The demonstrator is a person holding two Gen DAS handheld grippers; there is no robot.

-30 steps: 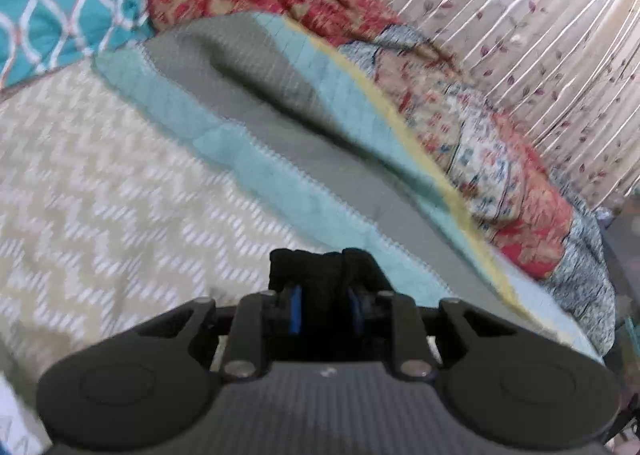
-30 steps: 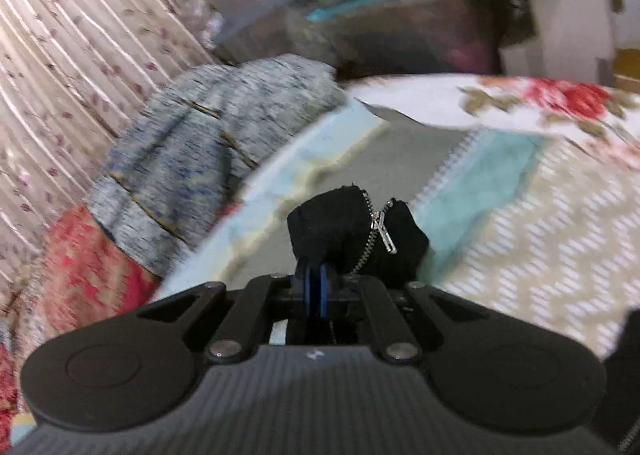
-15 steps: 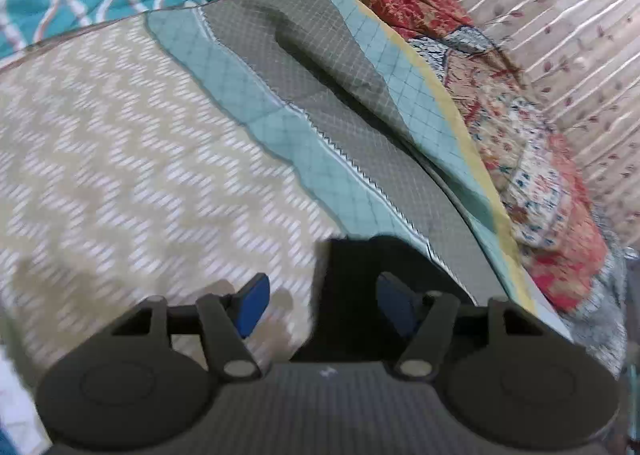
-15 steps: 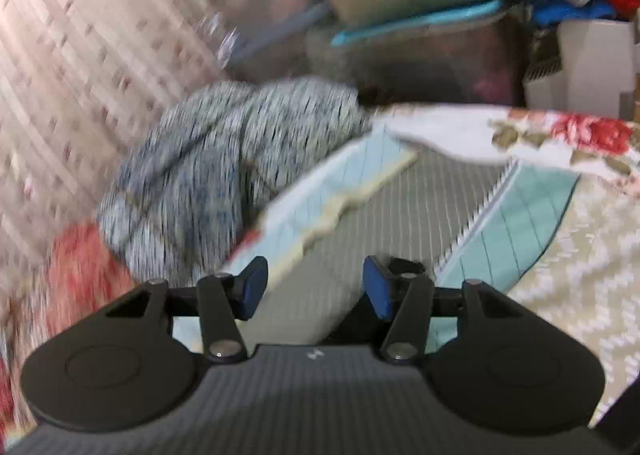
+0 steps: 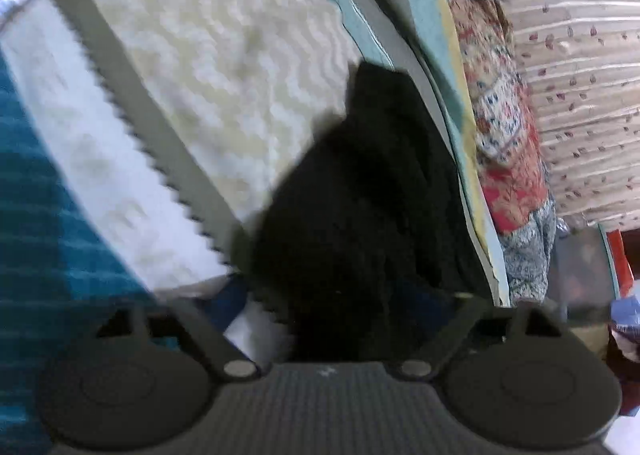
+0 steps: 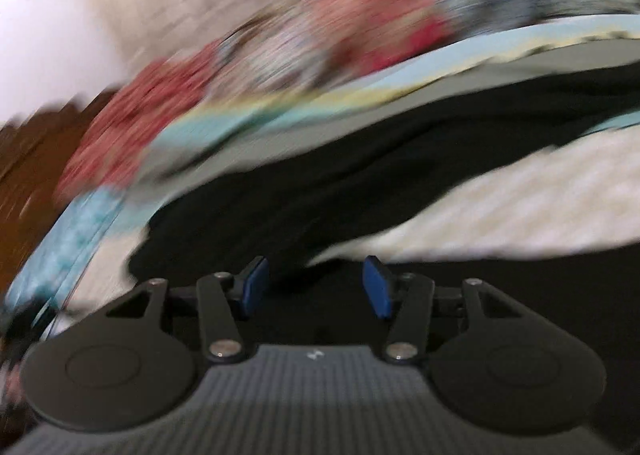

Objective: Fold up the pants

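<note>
Though both views are blurred, 1 pair of black pants (image 5: pixel 360 191) shows as a dark, crumpled mass at the center of the left wrist frame, lying on the bed's chevron quilt (image 5: pixel 208 39). Across the right wrist frame the pants (image 6: pixel 360 159) stretch in a long band. Left tongs (image 5: pixel 340 303) stand spread, cloth between the 2 blue pads. Right tongs (image 6: pixel 316 287) are spread too, gripping nothing.

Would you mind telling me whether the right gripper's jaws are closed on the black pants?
No, the right gripper has its jaws spread apart, with the black pants lying loose ahead of them.
</note>
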